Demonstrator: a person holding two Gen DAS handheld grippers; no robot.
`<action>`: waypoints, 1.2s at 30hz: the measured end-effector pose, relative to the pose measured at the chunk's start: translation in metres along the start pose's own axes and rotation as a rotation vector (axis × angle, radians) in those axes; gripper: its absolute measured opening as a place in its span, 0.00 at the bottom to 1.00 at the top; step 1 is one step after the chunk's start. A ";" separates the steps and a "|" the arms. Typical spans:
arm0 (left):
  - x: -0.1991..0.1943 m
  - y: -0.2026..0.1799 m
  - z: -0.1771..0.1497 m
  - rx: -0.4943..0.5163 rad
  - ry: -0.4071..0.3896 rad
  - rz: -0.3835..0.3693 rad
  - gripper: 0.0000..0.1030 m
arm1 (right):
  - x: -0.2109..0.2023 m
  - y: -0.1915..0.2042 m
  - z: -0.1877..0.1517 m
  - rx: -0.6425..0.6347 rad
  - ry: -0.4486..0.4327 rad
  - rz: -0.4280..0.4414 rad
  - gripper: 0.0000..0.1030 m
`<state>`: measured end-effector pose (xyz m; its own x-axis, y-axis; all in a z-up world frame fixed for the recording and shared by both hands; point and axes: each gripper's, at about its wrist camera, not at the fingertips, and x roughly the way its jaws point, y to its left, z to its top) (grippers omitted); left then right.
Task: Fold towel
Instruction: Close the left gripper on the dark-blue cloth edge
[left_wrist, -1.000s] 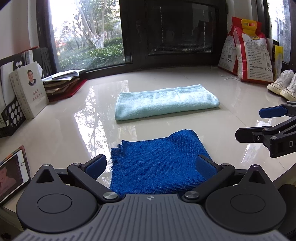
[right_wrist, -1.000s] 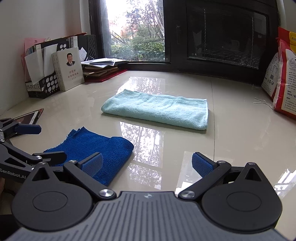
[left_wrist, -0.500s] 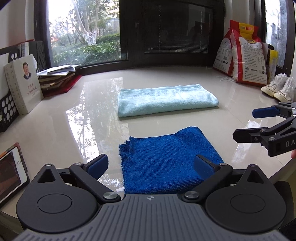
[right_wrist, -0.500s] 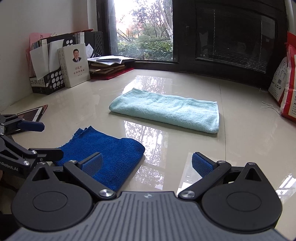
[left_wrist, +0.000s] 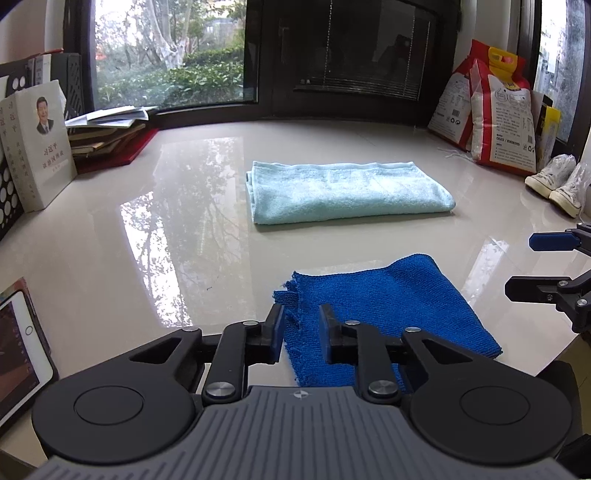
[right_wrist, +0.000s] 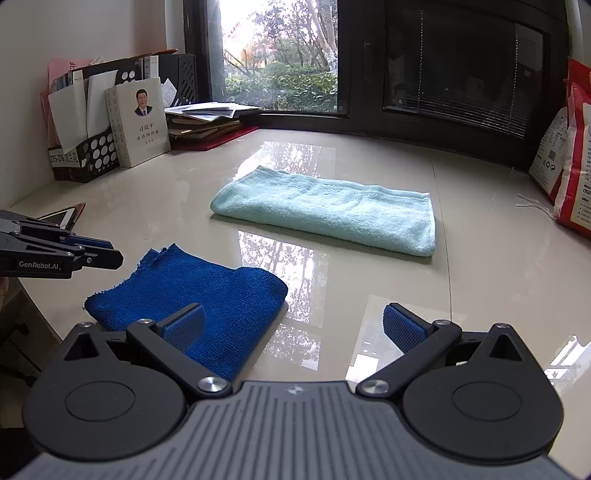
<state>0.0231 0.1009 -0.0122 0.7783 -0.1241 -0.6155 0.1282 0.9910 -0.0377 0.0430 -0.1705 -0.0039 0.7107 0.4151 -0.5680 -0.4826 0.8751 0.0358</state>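
Two grippers: the left gripper (left_wrist: 301, 332), jaws closing, straddles the blue cloth's (left_wrist: 384, 314) left edge at lower centre; the right gripper (right_wrist: 293, 328) gapes empty.

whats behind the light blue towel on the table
Behind the light blue towel is bare glossy tabletop up to the dark window frame. Nothing stands directly behind it. What lies under it is covered.

A glossy cream tabletop (right_wrist: 480, 229) reflects daylight from the dark-framed window (right_wrist: 280, 55). Books (right_wrist: 207, 125) are stacked at its far left corner, printed sacks (left_wrist: 495, 110) stand at the right edge.
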 end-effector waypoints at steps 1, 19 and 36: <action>0.002 0.002 0.001 0.003 0.002 -0.002 0.13 | 0.001 0.000 0.000 0.000 0.002 -0.001 1.00; 0.048 0.033 0.006 -0.069 0.057 -0.059 0.12 | 0.012 -0.001 0.000 0.005 0.029 -0.017 1.00; 0.056 0.042 0.003 -0.138 0.072 -0.100 0.44 | 0.017 -0.004 -0.003 0.019 0.042 -0.022 1.00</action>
<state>0.0743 0.1356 -0.0456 0.7193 -0.2233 -0.6579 0.1131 0.9719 -0.2063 0.0552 -0.1681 -0.0162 0.6986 0.3849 -0.6031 -0.4566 0.8888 0.0383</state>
